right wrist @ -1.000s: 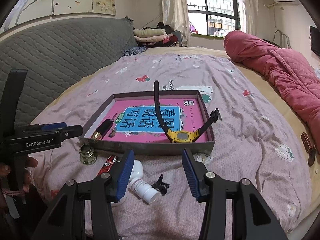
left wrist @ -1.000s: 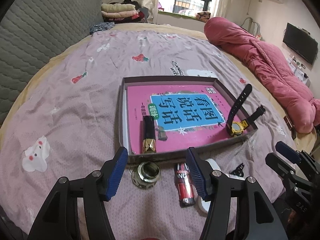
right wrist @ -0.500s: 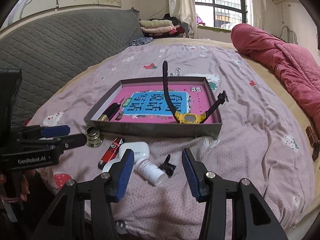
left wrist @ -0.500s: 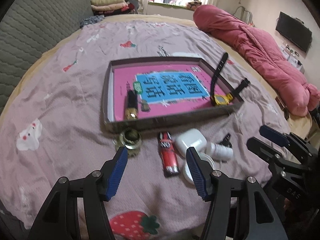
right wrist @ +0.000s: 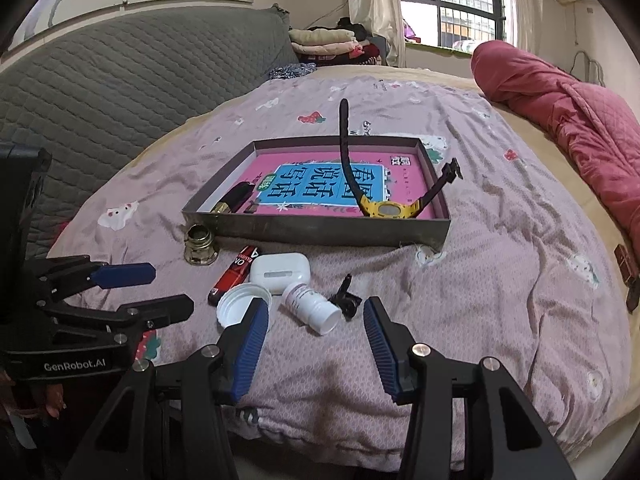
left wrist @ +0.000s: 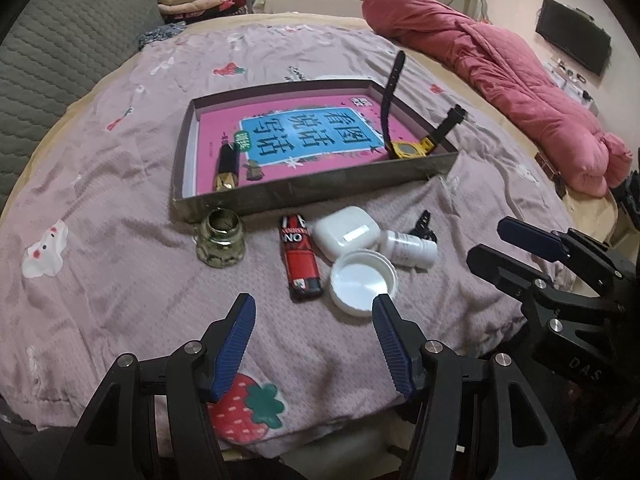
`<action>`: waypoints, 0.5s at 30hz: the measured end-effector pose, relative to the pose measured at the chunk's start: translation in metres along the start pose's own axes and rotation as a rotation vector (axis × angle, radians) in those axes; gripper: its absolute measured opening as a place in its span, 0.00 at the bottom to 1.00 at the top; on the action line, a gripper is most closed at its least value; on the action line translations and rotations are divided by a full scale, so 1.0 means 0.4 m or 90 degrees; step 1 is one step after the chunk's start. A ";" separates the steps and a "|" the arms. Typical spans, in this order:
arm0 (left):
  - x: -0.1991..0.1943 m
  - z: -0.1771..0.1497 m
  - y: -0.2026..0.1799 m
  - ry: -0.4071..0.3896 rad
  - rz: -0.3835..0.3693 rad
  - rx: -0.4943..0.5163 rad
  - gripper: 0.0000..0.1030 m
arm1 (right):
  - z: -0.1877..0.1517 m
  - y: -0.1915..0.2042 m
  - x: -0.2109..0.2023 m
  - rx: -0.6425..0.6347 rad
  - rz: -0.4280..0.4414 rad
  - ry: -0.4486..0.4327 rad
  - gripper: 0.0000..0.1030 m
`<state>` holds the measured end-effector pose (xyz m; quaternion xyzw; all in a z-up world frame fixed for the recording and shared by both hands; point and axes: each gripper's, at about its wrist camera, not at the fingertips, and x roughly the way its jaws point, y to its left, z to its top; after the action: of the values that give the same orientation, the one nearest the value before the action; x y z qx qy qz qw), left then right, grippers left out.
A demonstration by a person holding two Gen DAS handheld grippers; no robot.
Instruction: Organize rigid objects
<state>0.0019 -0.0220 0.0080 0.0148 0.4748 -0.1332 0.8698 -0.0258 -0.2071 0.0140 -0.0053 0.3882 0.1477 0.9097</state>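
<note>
A: The tray (left wrist: pixel 320 196)?
B: Shallow, grey-walled, on the bed; yellow watch (left wrist: pixel 408 149) inside; red lighter (left wrist: pixel 301 258), white cap (left wrist: pixel 363 282), earbud case (left wrist: pixel 346 235) before it.
A: Claws?
B: left gripper (left wrist: pixel 314 312) and right gripper (right wrist: pixel 314 316) both wide, empty.

Pink book (left wrist: pixel 320 148) in the tray: large upside-down Chinese title 看图说话写话 on a blue panel. Red lighter (left wrist: pixel 301 258): white letters "ONO", partly cut off. Left hand-held gripper (right wrist: pixel 120 296), body: "GenRobot.AI". Right hand-held gripper (left wrist: pixel 520 248), body: "DAS".

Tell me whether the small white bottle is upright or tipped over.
Tipped over. The white bottle lies on its side on the bedspread, open mouth toward the right gripper, beside a loose white cap.
</note>
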 end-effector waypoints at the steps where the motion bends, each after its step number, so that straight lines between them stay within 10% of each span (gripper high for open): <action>1: -0.001 -0.003 -0.003 0.001 -0.003 0.002 0.61 | -0.002 -0.001 0.000 0.002 -0.001 0.001 0.48; 15: 0.020 -0.017 -0.047 0.015 -0.029 0.024 0.61 | -0.025 -0.023 0.010 0.016 -0.003 0.020 0.48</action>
<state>-0.0043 -0.0406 -0.0003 0.0219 0.4830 -0.1619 0.8603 -0.0276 -0.2162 0.0033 0.0025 0.4044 0.1404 0.9037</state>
